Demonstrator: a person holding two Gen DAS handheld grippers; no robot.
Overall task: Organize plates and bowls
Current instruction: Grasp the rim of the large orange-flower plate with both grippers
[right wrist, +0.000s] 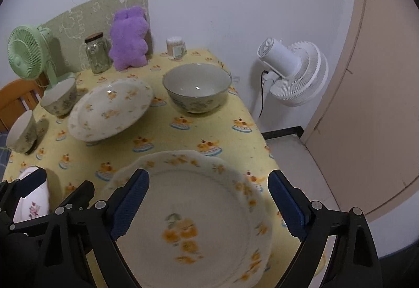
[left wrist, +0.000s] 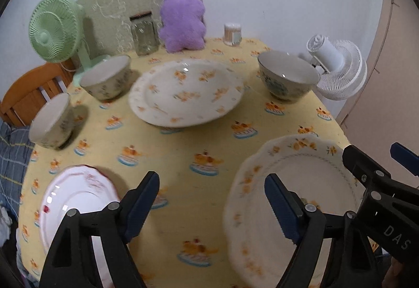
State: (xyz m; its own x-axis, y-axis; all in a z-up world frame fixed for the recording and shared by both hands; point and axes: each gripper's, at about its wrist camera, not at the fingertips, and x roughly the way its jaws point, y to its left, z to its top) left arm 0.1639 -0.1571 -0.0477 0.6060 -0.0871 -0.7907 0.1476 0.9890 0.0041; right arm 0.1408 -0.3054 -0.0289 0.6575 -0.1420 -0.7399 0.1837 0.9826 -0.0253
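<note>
On the yellow tablecloth lie a large oval flowered plate, a scalloped yellow-flowered plate at front right and a pink-rimmed plate at front left. Two small bowls stand at left, a larger bowl at back right. My left gripper is open and empty above the cloth between the pink and scalloped plates. My right gripper is open and empty over the scalloped plate.
At the table's back stand a green fan, a glass jar, a purple plush toy and a cotton-swab box. A white fan stands off the right edge. A wooden chair is at left.
</note>
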